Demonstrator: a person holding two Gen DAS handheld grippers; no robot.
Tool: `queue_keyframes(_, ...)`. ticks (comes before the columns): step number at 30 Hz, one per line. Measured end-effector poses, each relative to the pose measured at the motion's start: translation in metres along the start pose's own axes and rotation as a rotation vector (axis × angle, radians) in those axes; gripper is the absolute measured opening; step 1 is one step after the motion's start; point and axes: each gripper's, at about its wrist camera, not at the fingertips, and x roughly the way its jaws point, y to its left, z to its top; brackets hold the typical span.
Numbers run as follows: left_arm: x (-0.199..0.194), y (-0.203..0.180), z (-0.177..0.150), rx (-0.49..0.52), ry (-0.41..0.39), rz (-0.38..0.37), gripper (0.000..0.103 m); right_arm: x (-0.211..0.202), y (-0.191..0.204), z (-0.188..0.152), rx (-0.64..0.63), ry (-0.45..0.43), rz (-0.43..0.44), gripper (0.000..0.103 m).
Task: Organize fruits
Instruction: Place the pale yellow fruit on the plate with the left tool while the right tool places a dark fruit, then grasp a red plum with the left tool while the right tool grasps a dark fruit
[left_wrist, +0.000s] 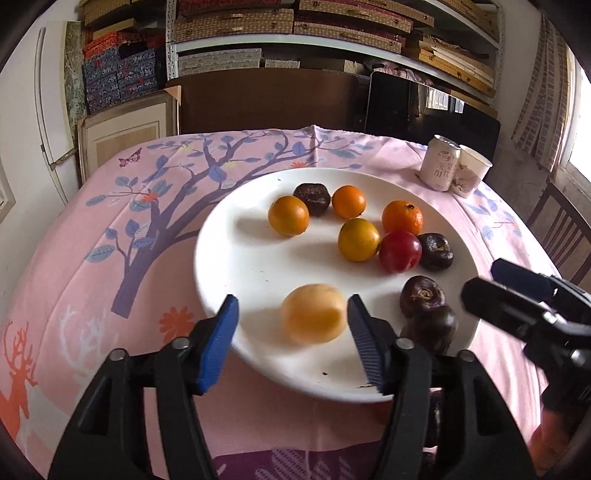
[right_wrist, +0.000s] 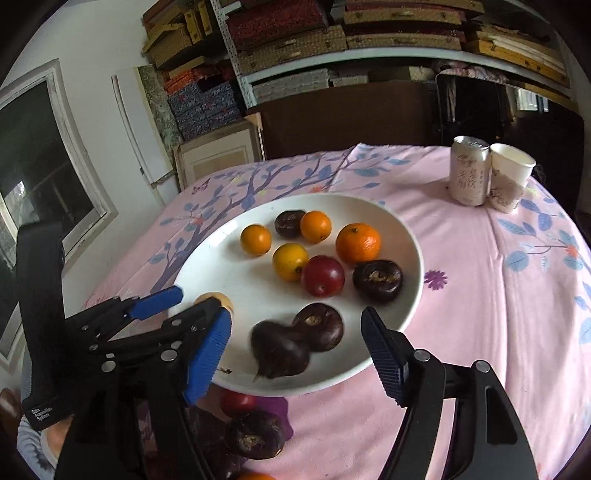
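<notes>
A white plate on the pink cloth holds several orange fruits, a red plum and several dark brown fruits. My left gripper is open over the plate's near edge. A pale yellow fruit lies blurred between its blue fingers, close to the right one. My right gripper is open too, with a blurred dark fruit lying on the plate between its fingers beside another dark fruit. Each gripper shows in the other's view: the right gripper and the left gripper.
On the cloth in front of the plate lie a red fruit and a dark fruit. A drink can and a paper cup stand at the far right. A wooden chair is beside the table, with shelves of boxes behind.
</notes>
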Motion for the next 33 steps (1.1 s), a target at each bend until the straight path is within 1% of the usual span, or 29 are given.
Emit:
queue_keyframes(1,-0.003,0.003,-0.001,-0.003,-0.008,0.005,0.069,-0.004,-0.003,0.000,0.008,-0.005,0.007,0.074)
queue_keyframes(3,-0.011,0.006,-0.004,-0.006,-0.017,-0.003,0.069,-0.013,-0.007,-0.004,0.029,-0.008,0.016,0.074)
queue_keyframes(5,-0.021,0.010,-0.010,-0.006,-0.029,0.003,0.075,-0.020,-0.009,-0.011,0.037,-0.003,0.023,0.074)
queue_keyframes(7,-0.028,0.011,-0.018,0.005,-0.031,0.015,0.077,-0.026,-0.008,-0.019,0.026,-0.004,0.008,0.074)
queue_keyframes(10,-0.039,0.011,-0.034,0.024,-0.015,0.023,0.077,-0.036,-0.004,-0.033,0.005,0.005,-0.017,0.074)
queue_keyframes(13,-0.049,0.004,-0.048,0.046,-0.008,0.002,0.077,-0.046,-0.007,-0.046,0.021,0.017,-0.025,0.074)
queue_keyframes(16,-0.055,-0.008,-0.055,0.085,-0.015,-0.010,0.077,-0.056,-0.012,-0.050,0.048,0.014,-0.017,0.074)
queue_keyframes(20,-0.049,-0.026,-0.061,0.152,0.003,-0.011,0.077,-0.059,-0.019,-0.048,0.082,0.012,-0.012,0.076)
queue_keyframes(25,-0.035,-0.038,-0.062,0.189,0.039,-0.037,0.077,-0.057,-0.025,-0.047,0.117,0.039,-0.001,0.076)
queue_keyframes(30,-0.017,-0.051,-0.056,0.227,0.065,-0.023,0.077,-0.058,-0.025,-0.047,0.123,0.040,0.000,0.077)
queue_keyframes(31,-0.015,-0.053,-0.052,0.233,0.058,-0.015,0.077,-0.058,-0.024,-0.048,0.123,0.040,0.000,0.077)
queue_keyframes(33,-0.011,-0.054,-0.047,0.231,0.067,0.003,0.082,-0.058,-0.025,-0.047,0.123,0.039,0.001,0.077)
